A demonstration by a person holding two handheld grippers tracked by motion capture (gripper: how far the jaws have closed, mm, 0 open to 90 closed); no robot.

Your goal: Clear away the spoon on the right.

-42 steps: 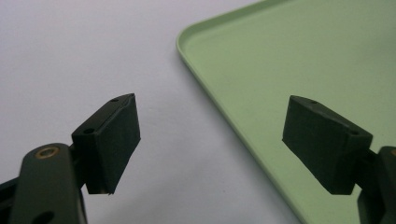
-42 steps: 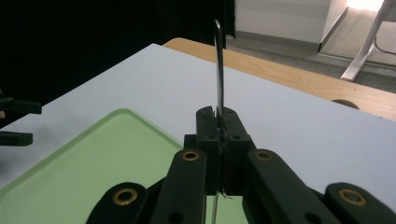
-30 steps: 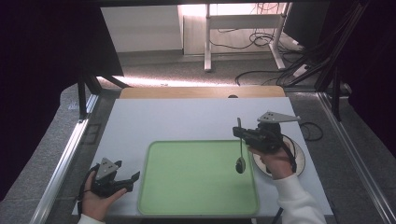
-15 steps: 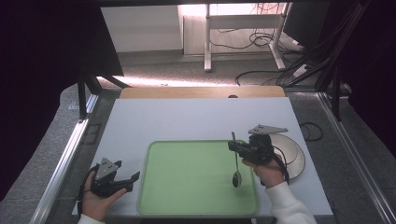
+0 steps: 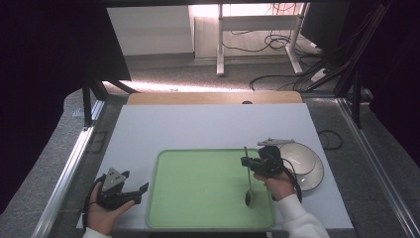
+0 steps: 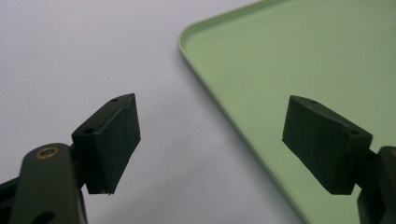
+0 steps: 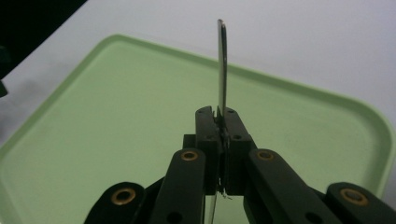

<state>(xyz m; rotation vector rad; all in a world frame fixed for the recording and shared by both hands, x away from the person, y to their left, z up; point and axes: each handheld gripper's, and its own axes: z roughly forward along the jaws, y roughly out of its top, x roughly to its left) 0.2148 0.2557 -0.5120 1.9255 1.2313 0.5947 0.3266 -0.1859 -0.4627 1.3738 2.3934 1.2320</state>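
Observation:
A metal spoon point(image 5: 248, 174) hangs over the right part of the green tray point(image 5: 198, 198), its bowl down near the tray floor and its handle pointing away. My right gripper point(image 5: 246, 162) is shut on the spoon's handle point(image 7: 222, 70), which stands up between the jaws in the right gripper view, above the tray point(image 7: 116, 116). My left gripper point(image 5: 141, 191) rests open on the white table just left of the tray. In the left gripper view nothing lies between its two black pads point(image 6: 114, 140), and the tray's corner point(image 6: 196, 51) sits just ahead.
A white bowl on a plate point(image 5: 304, 161) stands right of the tray, behind my right hand. The white tabletop point(image 5: 198, 129) stretches behind the tray. Metal rails run along both table sides, and cables lie on the floor beyond.
My right gripper has carried the spoon left and toward the table's front, from beside the bowl to over the tray's right part, and lower. The left gripper has stayed put.

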